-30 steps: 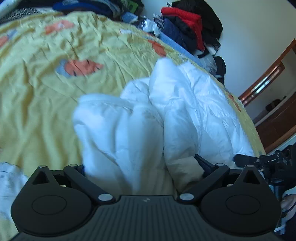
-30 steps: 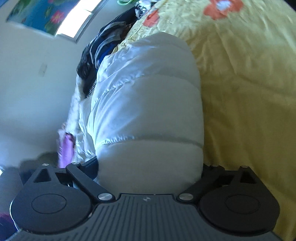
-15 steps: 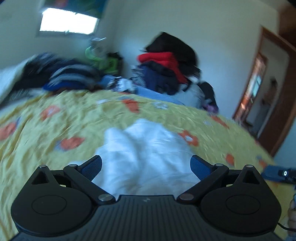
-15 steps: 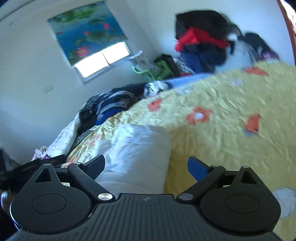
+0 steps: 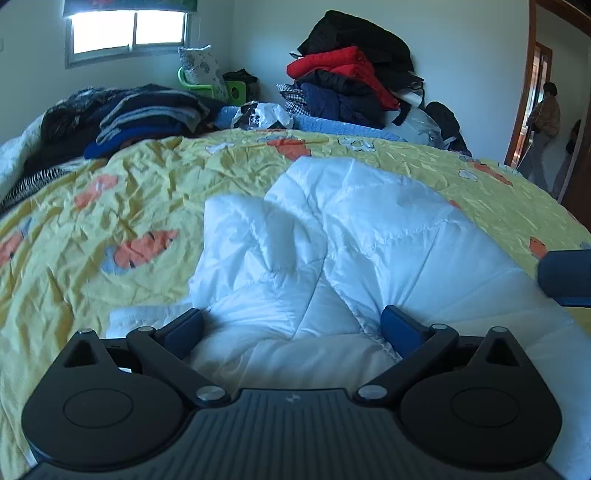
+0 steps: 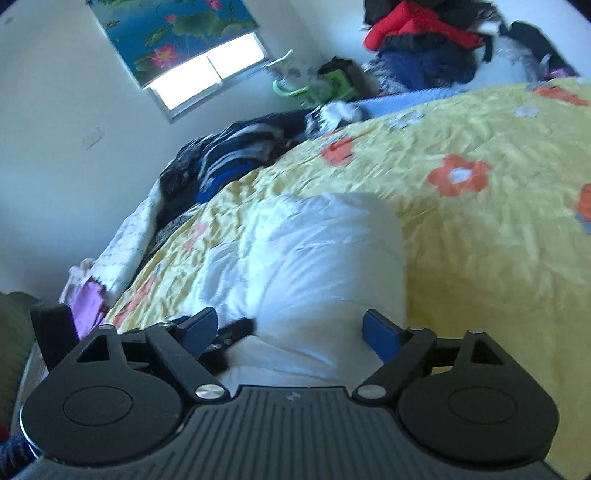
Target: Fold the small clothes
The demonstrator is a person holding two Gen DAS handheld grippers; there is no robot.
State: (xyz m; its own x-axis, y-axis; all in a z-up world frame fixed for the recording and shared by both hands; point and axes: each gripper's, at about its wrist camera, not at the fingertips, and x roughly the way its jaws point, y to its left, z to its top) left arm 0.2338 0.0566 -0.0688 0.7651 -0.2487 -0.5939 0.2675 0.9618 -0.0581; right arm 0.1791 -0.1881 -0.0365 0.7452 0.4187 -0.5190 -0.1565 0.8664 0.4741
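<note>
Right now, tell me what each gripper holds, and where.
Nothing. Left gripper and right gripper are both open above the white jacket, gripping no part.

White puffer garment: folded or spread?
Folded. The white puffer garment lies doubled into a bundle on the yellow bedspread, layers overlapping.

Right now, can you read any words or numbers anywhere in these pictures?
No readable words or numbers anywhere.
Black-and-white bag at the far edge of the bed: dark print on it, too small and blurred to read.
Window blind: only painted lotus flowers, no writing.
Gripper bodies: a tiny pale mark, a logo shape, not letters.
</note>
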